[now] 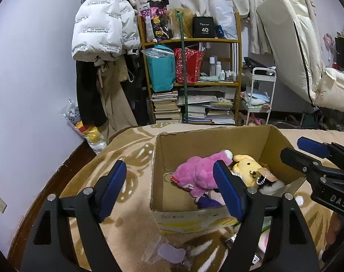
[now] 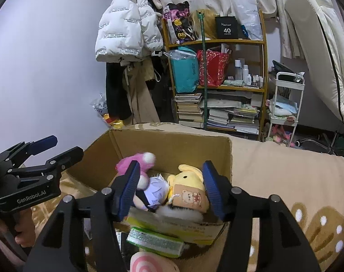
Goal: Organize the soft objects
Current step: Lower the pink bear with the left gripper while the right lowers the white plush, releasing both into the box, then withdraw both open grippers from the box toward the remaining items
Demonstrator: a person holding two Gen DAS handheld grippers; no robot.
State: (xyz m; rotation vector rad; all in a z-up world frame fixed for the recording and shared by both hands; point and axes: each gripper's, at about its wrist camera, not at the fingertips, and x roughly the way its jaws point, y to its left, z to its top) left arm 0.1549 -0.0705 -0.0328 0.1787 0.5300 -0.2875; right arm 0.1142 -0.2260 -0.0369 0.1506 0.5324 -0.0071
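- Bed (image 1: 131, 206): carried all the items under a tan patterned blanket; no worktop was in view.
- Box (image 1: 208, 136): cardboard, open-topped, stood on the blanket just ahead of both claws; it served as the collecting bin.
- Pink plush (image 1: 201, 174): lay inside the box, on its left side, counted as stowed.
- Yellow plush (image 2: 187, 181): lay inside the box to the right of the pink one, touching it, a bear-print tag (image 2: 190, 198) across its front; counted as stowed.
- Purple doll (image 2: 153, 190): wedged low between the two plushes, in the box.
- Black-and-white fur piece (image 1: 271, 184): against the near wall, in the box; what it was could not be told.
- Left claw (image 1: 172, 191): jaws apart, nothing between the pads, poised over the box's near left corner.
- Right claw (image 2: 169, 189): jaws apart, empty, poised over the yellow plush without touching it.
- Pink swirl item (image 2: 149, 263): outside the box, on the bed in front; judged not yet sorted.
- Green-edged packet (image 2: 156, 241): outside, against the box's front; softness unclear.
- Judgement: most of the task appeared done; the loose front items remained.
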